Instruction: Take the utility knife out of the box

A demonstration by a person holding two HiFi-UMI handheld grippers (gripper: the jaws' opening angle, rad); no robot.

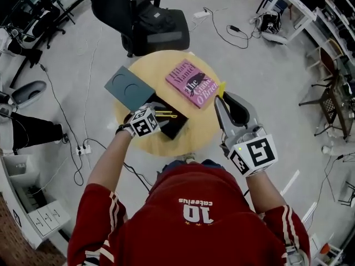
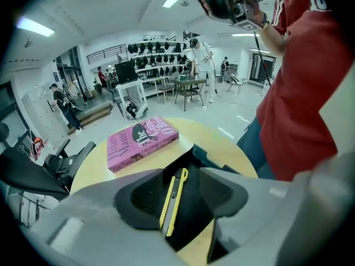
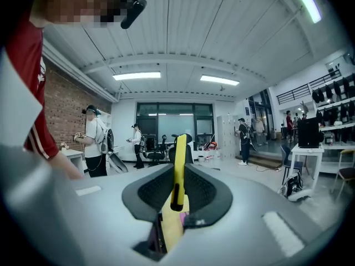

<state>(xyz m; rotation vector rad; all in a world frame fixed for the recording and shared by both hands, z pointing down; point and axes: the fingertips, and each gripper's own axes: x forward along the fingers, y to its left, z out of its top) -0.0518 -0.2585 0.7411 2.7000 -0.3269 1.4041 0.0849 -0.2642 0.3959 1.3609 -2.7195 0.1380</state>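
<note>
- The round table (image 1: 202, 127) bears three things: the lid (image 1: 128, 87) far left, the book (image 1: 192, 83) far right, and the box (image 1: 170, 123) nearer the person, just beside the lid.
- The utility knife (image 1: 165, 114) lies inside the box.
- The left gripper (image 2: 182, 195) hangs over the box's left part (knife below the gap between its jaws, untouched).
- The right gripper (image 1: 223, 97) is at the table's right edge, right of the book, with a slim tool (image 3: 179, 159) upright between its pads.
- An office chair (image 1: 147, 21) stands behind the table.

Smooth pale wood table (image 1: 202, 129), glossy paper book (image 1: 192, 83) cover (matt black box (image 1: 175, 126), yellow plastic utility knife (image 3: 179, 165))
</note>
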